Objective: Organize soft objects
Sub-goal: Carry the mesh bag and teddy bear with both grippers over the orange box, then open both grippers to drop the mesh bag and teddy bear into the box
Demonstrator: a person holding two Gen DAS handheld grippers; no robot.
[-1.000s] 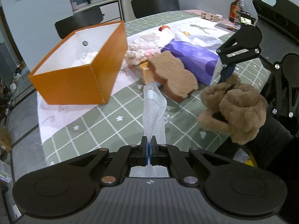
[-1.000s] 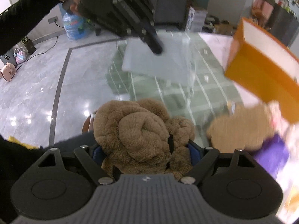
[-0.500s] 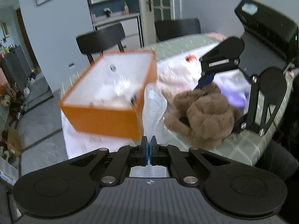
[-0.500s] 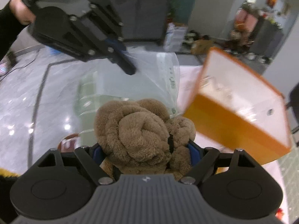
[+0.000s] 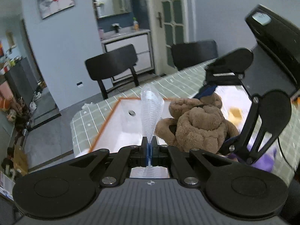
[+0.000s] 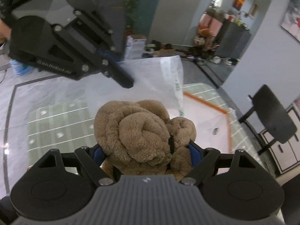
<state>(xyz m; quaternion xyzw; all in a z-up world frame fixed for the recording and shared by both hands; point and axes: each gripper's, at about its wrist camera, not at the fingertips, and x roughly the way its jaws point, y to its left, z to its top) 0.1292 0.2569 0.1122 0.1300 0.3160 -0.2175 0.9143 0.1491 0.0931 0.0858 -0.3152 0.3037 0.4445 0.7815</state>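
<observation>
While held up over the box (image 5: 116,123), both grippers carry loads. Left gripper (image 5: 149,146): jaws pinched flat together on a clear bag (image 5: 151,112), bag edge sandwiched between the blue pads, rest of it rising forward as a narrow cone in the left wrist view. From the right wrist view, same bag (image 6: 159,78) spread as a wide translucent sheet with a printed strip down its right edge, hanging from the left gripper (image 6: 127,81), which enters from upper left, fingers angled down and right. A bit of the person's hand at the far left edge behind it, too cropped to say more.

Right gripper (image 6: 146,150): jaws part-way apart, clamped on a brown plush (image 6: 138,136), blue pads pressing into both sides, plush bulging up and forward past the fingertips. In the left wrist view, right gripper (image 5: 217,116) comes in from the right, tilted, upper finger above the plush (image 5: 198,127), lower finger below and right of it. Plush just right of the bag, near but cannot tell if touching.

Box: orange rim, white inside, round hole in one wall, sits on the green checked table (image 5: 93,112), directly below and ahead of bag and plush. Purple item (image 5: 266,161) low right on the table, blurred. Two black chairs (image 5: 112,65) beyond the far table edge. Both views motion-blurred at the edges.
</observation>
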